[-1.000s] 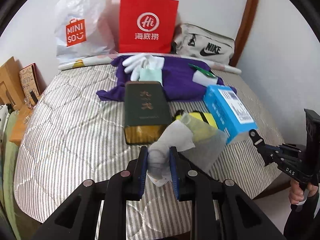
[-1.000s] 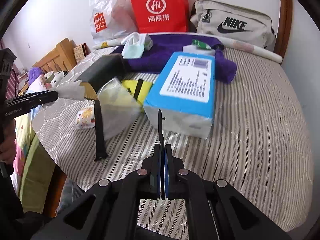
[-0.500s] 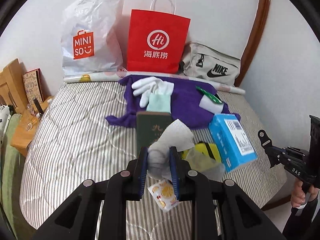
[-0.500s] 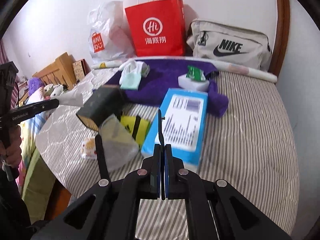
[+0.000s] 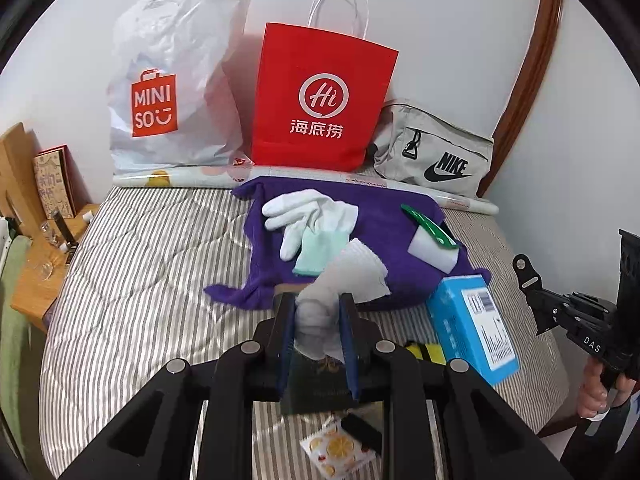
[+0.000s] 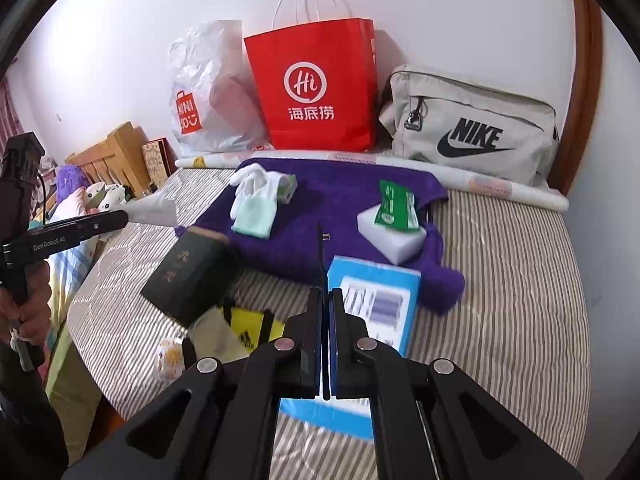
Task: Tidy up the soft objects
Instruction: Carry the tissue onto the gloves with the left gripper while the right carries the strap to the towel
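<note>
My left gripper [image 5: 316, 300] is shut on a crumpled white cloth [image 5: 352, 276] and holds it above the striped bed [image 5: 140, 280]; the right wrist view shows this gripper [image 6: 120, 216] at the left with the cloth [image 6: 156, 210] sticking out. On a purple towel [image 5: 400, 216] lie white gloves [image 5: 304, 208], a mint cloth [image 5: 320, 256] and a white sponge [image 5: 432, 252]. My right gripper [image 6: 325, 292] is shut, with a thin black strip [image 6: 320, 256] standing edge-on between its pads. It hovers over the blue box [image 6: 372, 312].
A white Miniso bag [image 5: 172, 80], a red paper bag [image 5: 320, 96] and a grey Nike bag [image 5: 436, 152] stand along the wall. A dark green box [image 6: 188, 276], a yellow pouch [image 6: 248, 328] and an orange-print packet [image 5: 336, 448] lie near the bed's front edge. A wooden nightstand [image 5: 36, 288] is at the left.
Both grippers have drawn back and risen from the bed, so more of the bags and wall shows. The white cloth stays in the left gripper, the black strip in the right.
</note>
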